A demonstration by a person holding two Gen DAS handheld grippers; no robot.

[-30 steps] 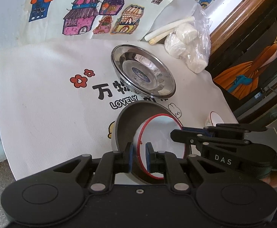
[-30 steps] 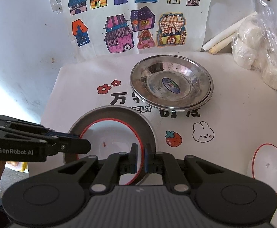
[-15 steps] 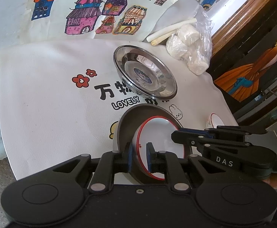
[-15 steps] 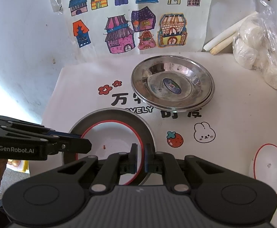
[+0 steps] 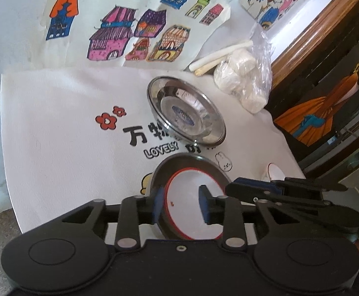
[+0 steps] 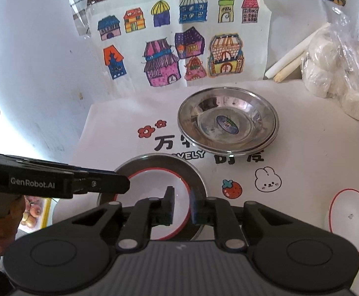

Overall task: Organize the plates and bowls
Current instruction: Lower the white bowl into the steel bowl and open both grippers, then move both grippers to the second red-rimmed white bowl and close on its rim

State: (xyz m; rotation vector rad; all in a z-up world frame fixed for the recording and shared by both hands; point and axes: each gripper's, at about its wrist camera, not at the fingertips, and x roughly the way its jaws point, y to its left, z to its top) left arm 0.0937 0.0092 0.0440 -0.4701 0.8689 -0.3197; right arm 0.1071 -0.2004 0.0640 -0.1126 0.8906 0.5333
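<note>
I'm releasing the red-rimmed white bowl (image 6: 154, 197) into the grey steel plate (image 6: 194, 172); left tool (image 5: 180, 206) and right tool (image 6: 180, 203) are opening, pads off its rim. Next: back clear.

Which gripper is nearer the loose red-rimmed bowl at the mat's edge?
Right. The right gripper, jaws opening over the stacked bowl's rim, has the loose bowl just off to its right side. The left gripper, also opening, sits beyond it.

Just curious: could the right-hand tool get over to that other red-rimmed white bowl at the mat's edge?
Probably yes. The right gripper, jaws opening, holds nothing, and bare mat lies between it and the bowl.
</note>
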